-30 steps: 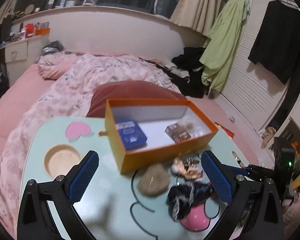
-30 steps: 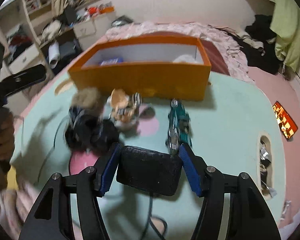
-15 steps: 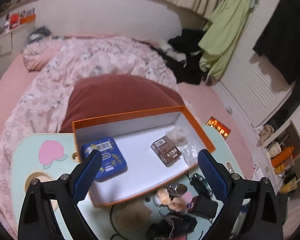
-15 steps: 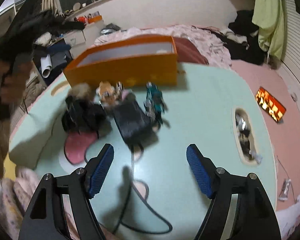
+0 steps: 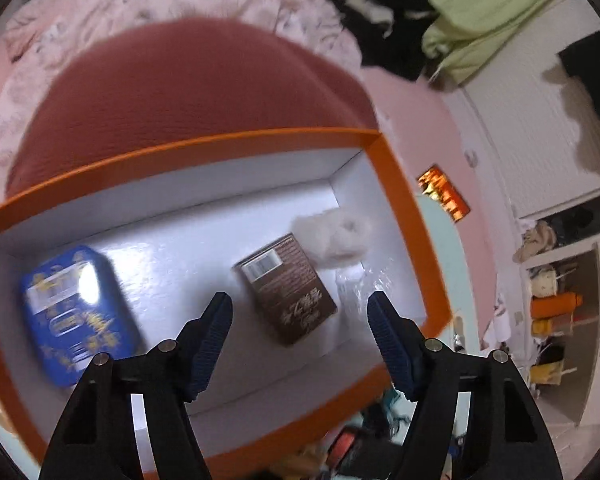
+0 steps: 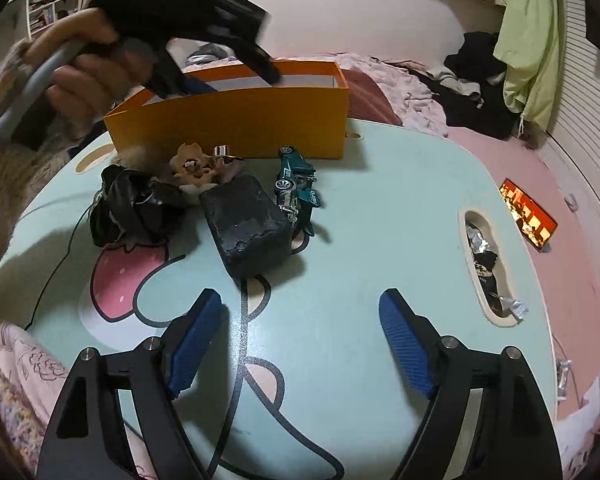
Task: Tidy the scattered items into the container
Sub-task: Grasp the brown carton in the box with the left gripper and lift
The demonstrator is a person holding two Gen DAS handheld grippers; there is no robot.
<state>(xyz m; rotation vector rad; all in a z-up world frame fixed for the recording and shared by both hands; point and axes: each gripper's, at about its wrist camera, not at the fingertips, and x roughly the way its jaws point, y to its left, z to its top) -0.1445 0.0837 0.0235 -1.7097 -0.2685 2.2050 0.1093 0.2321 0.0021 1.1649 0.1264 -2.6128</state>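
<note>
My left gripper (image 5: 298,304) hovers tilted down over the orange box (image 5: 396,184), its jaws closing with nothing gripped. Below them in the box lie a brown pack (image 5: 288,284), a blue tin (image 5: 76,312) and a white fluffy item (image 5: 336,240). My right gripper (image 6: 300,300) hangs over the table with its jaws opening and empty. Ahead of it stand a black block (image 6: 248,224), a teal toy car (image 6: 296,188), a black cloth bundle (image 6: 132,204), a beige charm (image 6: 192,164) and a brown pompom (image 6: 140,156). A hand holds the left gripper (image 6: 220,40) above the orange box (image 6: 236,128).
The pale green table (image 6: 380,220) has a slot (image 6: 484,256) with wrappers at its right. A red pillow (image 5: 180,92) lies behind the box on pink bedding. An orange-lit card (image 6: 528,216) rests on the bed. Clothes hang at the right.
My left gripper swung forward over the box, tipped downward and narrowed its jaws. My right gripper let go of the black block, opened and drew back from it.
</note>
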